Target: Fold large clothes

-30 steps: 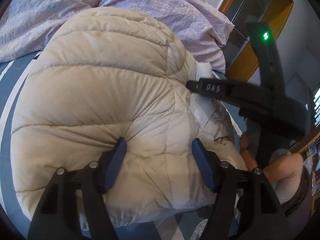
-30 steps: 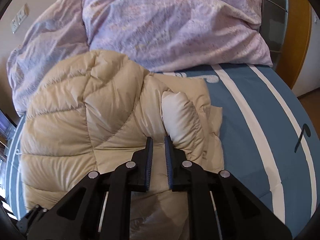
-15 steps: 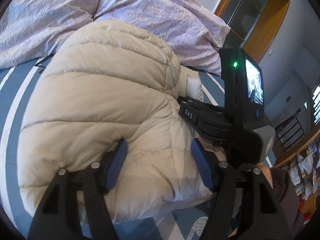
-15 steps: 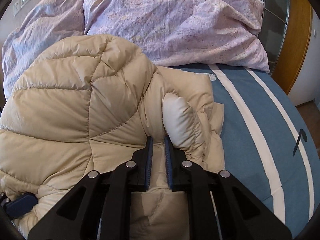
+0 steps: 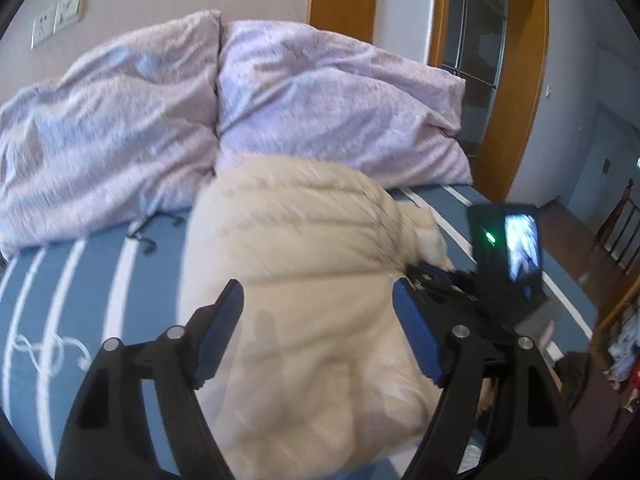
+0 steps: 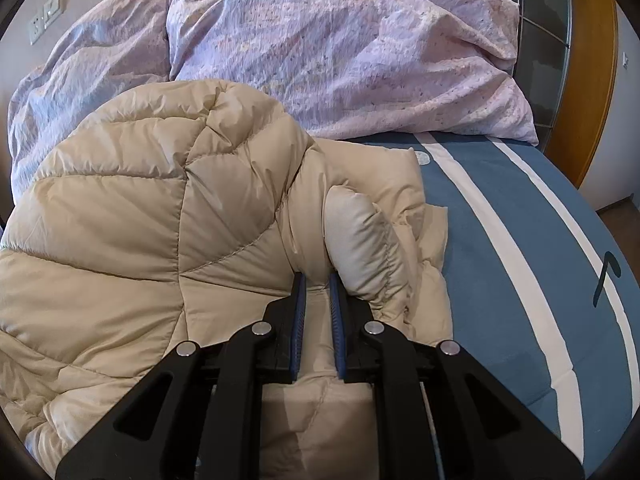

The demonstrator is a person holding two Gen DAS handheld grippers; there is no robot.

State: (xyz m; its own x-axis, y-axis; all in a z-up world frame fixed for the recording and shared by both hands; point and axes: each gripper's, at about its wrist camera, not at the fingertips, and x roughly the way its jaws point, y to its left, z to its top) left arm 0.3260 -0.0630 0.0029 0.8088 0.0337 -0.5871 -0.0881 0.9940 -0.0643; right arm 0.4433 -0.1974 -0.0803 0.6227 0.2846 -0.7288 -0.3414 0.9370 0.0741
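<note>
1. My left claw (image 5: 318, 320) stands wide apart and has just been opening; its blue pads are clear of the puffy jacket (image 5: 304, 280), which shows between and beyond them but is not pinched. The view from that side is smeared, so I cannot say whether a pad brushes the fabric.

2. My right claw (image 6: 318, 292) is nearly together, clamped on a thin fold of the jacket (image 6: 160, 220) near its rounded cuff or collar roll (I cannot tell which it is).

3. The jacket lies bunched in a mound in the middle of the bed (image 6: 500, 260), its far side close under the lilac pillows (image 6: 340, 52) at the head edge and its near side toward the foot edge where I stand. The striped blue sheet is bare toward the right edge.

4. How it will handle, as I judge it: light for its bulk, very soft, and springy. The shell looks smooth and shiny, so a shallow pinch may slip out, and any fold will want to puff back open.

5. Where to take hold: a stitched seam, hem or cuff, where the layers are thin enough for the pads to bite. Grabbing a fat quilted panel would only squash air.

6. Next, I reckon, the left claw needs a fresh hold on the near-left hem while the right keeps its pinch, so the mound can be spread flat.
</note>
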